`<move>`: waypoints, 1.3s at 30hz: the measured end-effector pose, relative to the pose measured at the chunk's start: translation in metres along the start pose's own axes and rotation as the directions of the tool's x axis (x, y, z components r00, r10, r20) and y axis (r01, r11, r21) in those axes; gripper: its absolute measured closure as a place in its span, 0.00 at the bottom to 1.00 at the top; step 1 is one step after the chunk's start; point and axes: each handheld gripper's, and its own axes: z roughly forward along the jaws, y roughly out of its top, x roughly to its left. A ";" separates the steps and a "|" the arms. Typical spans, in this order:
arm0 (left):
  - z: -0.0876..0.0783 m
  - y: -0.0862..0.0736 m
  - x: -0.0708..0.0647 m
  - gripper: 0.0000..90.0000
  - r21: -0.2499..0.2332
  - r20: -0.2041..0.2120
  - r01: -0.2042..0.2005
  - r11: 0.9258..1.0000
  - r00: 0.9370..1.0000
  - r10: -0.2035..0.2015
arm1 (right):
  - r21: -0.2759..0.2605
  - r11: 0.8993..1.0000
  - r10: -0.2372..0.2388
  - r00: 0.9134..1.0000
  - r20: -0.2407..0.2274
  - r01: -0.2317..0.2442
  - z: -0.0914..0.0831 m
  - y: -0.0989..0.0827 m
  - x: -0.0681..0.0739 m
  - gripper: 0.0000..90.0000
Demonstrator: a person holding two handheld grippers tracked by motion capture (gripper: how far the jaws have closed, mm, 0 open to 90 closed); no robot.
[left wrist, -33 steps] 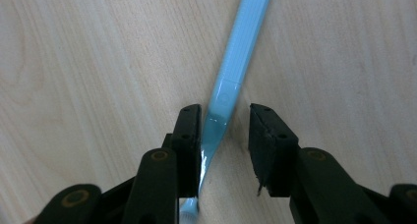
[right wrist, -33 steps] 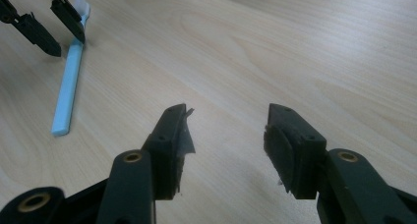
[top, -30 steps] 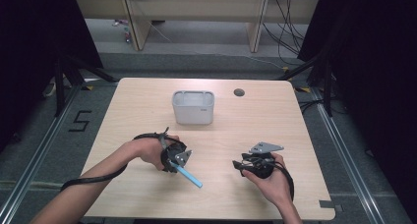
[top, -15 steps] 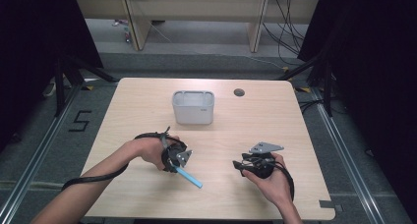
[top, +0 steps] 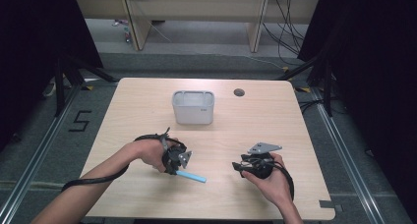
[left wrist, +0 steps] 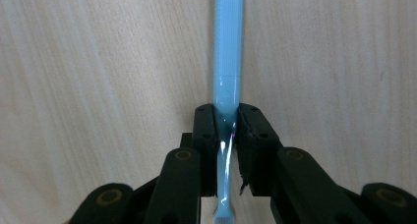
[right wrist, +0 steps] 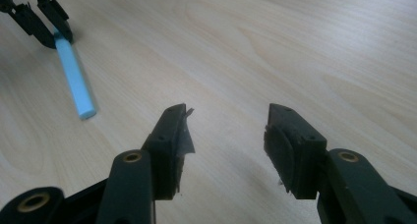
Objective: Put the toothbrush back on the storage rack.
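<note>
A light blue stick lies low over the front of the wooden table, one end clamped between the jaws of my left gripper. In the left gripper view the stick runs straight away from my left gripper, whose jaws press on both sides of it. My right gripper sits at the front right, held just above the wood and pointing left. Its jaws stand wide apart around bare table in the right gripper view. That view also shows the stick and the left gripper at the upper left.
A grey rectangular container stands open-topped at the middle back of the table. A round cable hole sits behind it to the right. Bare wood lies between the two grippers. The table's front edge runs just below both hands.
</note>
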 end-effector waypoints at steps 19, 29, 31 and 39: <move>-0.018 -0.009 -0.011 0.87 -0.074 -0.052 0.099 0.992 0.993 -0.103 | 0.120 0.978 -0.148 0.973 -0.175 0.170 0.016 0.001 0.010 0.52; -0.022 -0.005 -0.021 0.87 -0.119 -0.052 0.135 0.984 0.989 -0.142 | 0.135 0.928 -0.289 0.900 -0.327 0.348 0.028 0.012 0.024 0.51; -0.023 -0.002 -0.022 0.87 -0.119 -0.051 0.131 0.984 0.989 -0.138 | 0.108 0.919 -0.320 0.879 -0.353 0.378 0.030 0.017 0.028 0.52; -0.022 0.014 -0.023 0.87 -0.117 -0.062 0.111 0.987 0.991 -0.118 | 0.069 0.903 -0.364 0.842 -0.398 0.423 0.036 0.024 0.037 0.57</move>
